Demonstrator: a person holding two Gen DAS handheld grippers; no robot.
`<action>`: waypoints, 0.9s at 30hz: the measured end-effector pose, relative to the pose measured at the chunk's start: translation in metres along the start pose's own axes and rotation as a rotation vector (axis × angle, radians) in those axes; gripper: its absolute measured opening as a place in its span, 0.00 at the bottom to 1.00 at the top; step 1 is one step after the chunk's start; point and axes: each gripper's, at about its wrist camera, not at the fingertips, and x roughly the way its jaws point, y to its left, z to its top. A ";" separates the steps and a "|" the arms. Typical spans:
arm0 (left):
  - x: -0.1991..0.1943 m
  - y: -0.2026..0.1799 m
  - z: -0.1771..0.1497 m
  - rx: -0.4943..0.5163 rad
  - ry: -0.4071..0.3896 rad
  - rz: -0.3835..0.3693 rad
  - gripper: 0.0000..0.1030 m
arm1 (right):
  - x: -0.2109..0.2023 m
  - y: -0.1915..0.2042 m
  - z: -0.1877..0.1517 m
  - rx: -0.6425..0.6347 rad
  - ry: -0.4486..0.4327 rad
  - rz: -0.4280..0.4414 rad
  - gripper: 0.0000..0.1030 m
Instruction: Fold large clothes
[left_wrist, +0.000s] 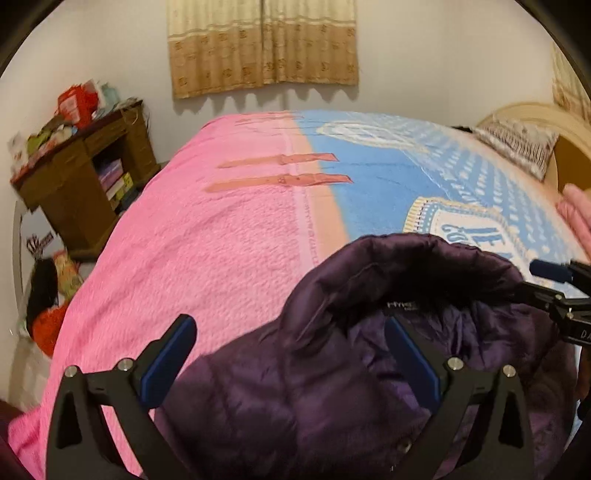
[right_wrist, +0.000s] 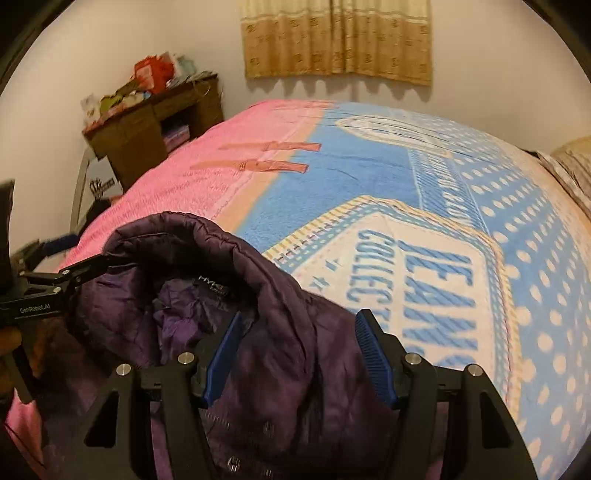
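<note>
A dark purple quilted jacket (left_wrist: 332, 387) lies on the bed, collar and hood end towards the far side; it also shows in the right wrist view (right_wrist: 280, 332). My left gripper (left_wrist: 291, 332) is open, its jaws wide apart over the jacket's left shoulder, with the left finger over the pink blanket. My right gripper (right_wrist: 299, 328) is open, its jaws on either side of the jacket's right collar edge. The right gripper shows at the right edge of the left wrist view (left_wrist: 554, 284). The left gripper shows at the left edge of the right wrist view (right_wrist: 62, 266).
The bed is covered by a pink and blue blanket (left_wrist: 221, 229) with lettering (right_wrist: 424, 280). A brown wooden cabinet (left_wrist: 88, 181) piled with clutter stands at the far left. Bags (left_wrist: 48, 295) lie on the floor. A pillow (left_wrist: 517, 144) and headboard are at right. Curtain (left_wrist: 262, 44) hangs behind.
</note>
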 end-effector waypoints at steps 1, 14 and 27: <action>0.004 -0.004 0.002 0.011 0.001 -0.001 1.00 | 0.006 0.002 0.004 -0.012 -0.002 -0.001 0.62; 0.030 -0.032 0.005 0.157 0.044 -0.033 0.20 | 0.047 0.026 0.022 -0.177 0.062 -0.032 0.17; -0.031 -0.020 -0.066 0.469 -0.036 -0.068 0.12 | 0.009 0.027 -0.039 -0.330 0.048 -0.109 0.11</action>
